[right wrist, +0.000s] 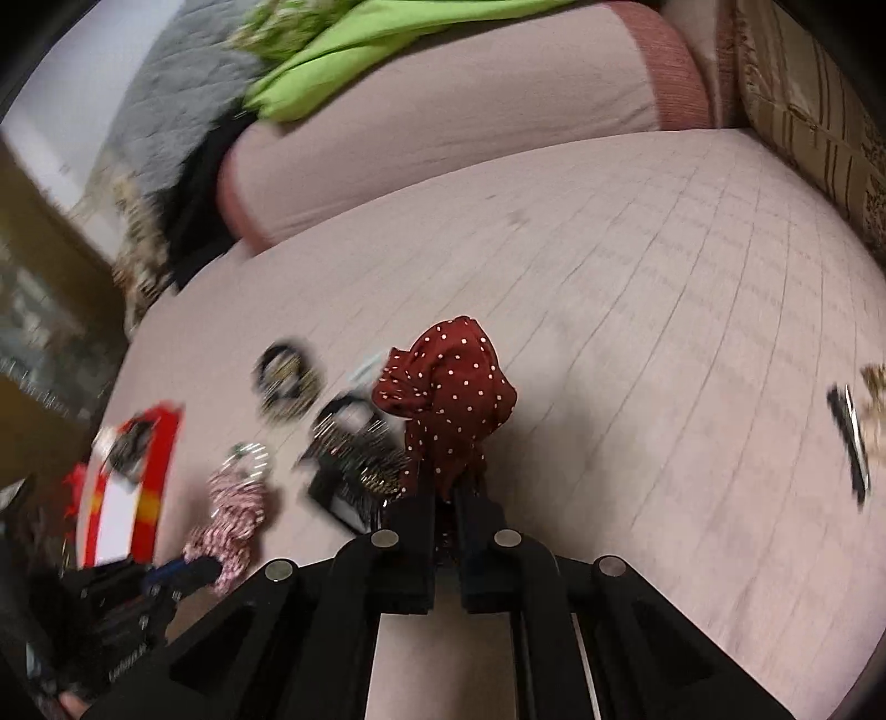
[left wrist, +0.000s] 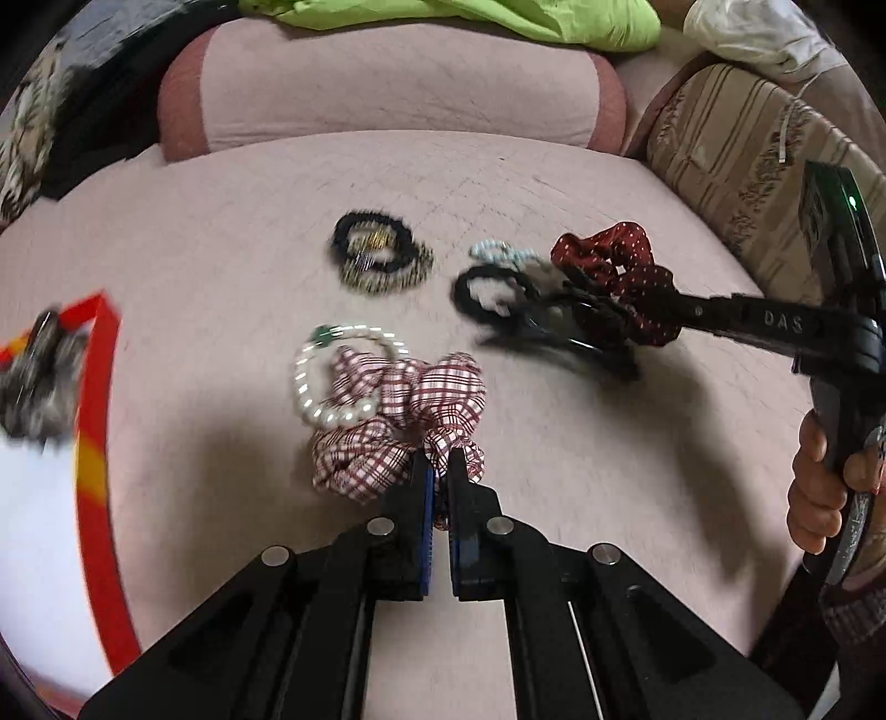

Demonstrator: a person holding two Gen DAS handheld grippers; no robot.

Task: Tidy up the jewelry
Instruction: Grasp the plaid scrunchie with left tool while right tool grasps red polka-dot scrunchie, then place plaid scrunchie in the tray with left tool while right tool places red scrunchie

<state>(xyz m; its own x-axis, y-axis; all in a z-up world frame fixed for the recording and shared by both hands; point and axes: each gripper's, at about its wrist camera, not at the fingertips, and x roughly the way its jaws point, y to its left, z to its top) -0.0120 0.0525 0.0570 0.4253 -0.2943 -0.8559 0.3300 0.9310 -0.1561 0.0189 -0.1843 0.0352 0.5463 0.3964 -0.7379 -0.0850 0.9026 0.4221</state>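
My left gripper (left wrist: 441, 462) is shut on a red-and-white plaid scrunchie (left wrist: 404, 410) that rests on the pink bed; it also shows in the right wrist view (right wrist: 232, 512). A pearl bracelet (left wrist: 343, 376) lies against the scrunchie. My right gripper (right wrist: 443, 482) is shut on a dark red polka-dot scrunchie (right wrist: 448, 393) and holds it up off the bed; that scrunchie also shows in the left wrist view (left wrist: 614, 277). A red-rimmed box (left wrist: 94, 437) sits at the left with a dark fuzzy item (left wrist: 39, 382) in it.
Black and gold hair ties (left wrist: 382, 260), a black hair tie (left wrist: 487, 293), a pale blue bracelet (left wrist: 498, 252) and a dark hair clip (left wrist: 559, 338) lie on the pink bedspread (left wrist: 221, 277). A pink bolster (left wrist: 387, 94) and green cloth (left wrist: 470, 16) lie behind. Another clip (right wrist: 850, 443) lies far right.
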